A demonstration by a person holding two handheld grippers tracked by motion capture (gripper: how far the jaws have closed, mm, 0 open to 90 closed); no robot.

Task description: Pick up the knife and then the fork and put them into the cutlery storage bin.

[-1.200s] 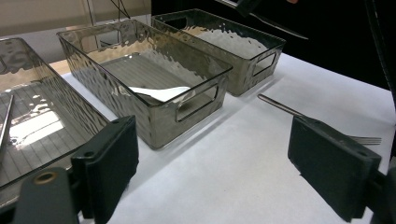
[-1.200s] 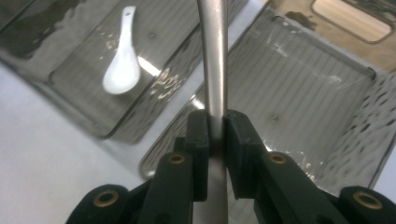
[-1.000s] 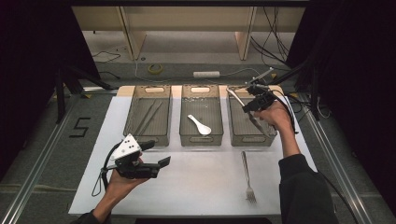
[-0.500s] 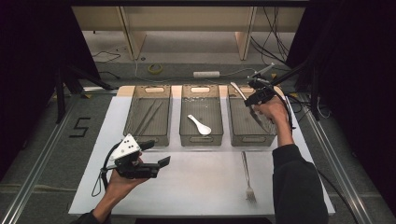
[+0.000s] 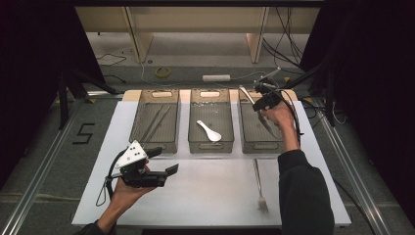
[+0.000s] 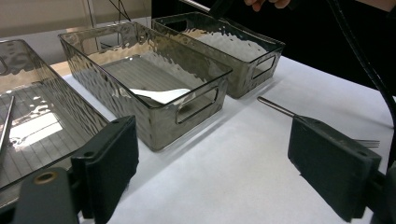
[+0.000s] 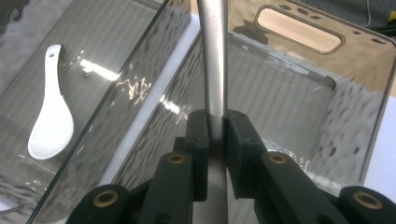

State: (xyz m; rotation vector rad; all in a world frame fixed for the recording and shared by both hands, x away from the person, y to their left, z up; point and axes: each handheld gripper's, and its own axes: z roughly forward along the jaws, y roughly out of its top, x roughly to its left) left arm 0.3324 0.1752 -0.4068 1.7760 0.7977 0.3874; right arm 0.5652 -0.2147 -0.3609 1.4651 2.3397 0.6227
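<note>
right gripper [image 7: 215, 135] grasps knife [image 7: 212, 56] over right bin [image 5: 261, 128]; middle bin [image 5: 211, 128] holds spoon [image 5: 209, 131].

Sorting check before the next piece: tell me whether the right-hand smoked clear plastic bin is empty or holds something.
Empty so far: the right-hand smoked clear plastic bin shows a bare ribbed floor. The silver metal knife stays clamped in the right gripper above it.

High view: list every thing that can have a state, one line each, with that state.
Left tool: open, holding nothing, above the white mat.
Right tool: shut on the knife, over the right bin.
Knife: gripped, off the mat.
Left bin: holds long thin utensils.
Middle bin: holds the white spoon.
Right bin: no item seen inside.
Fork: lying flat on the mat.
</note>
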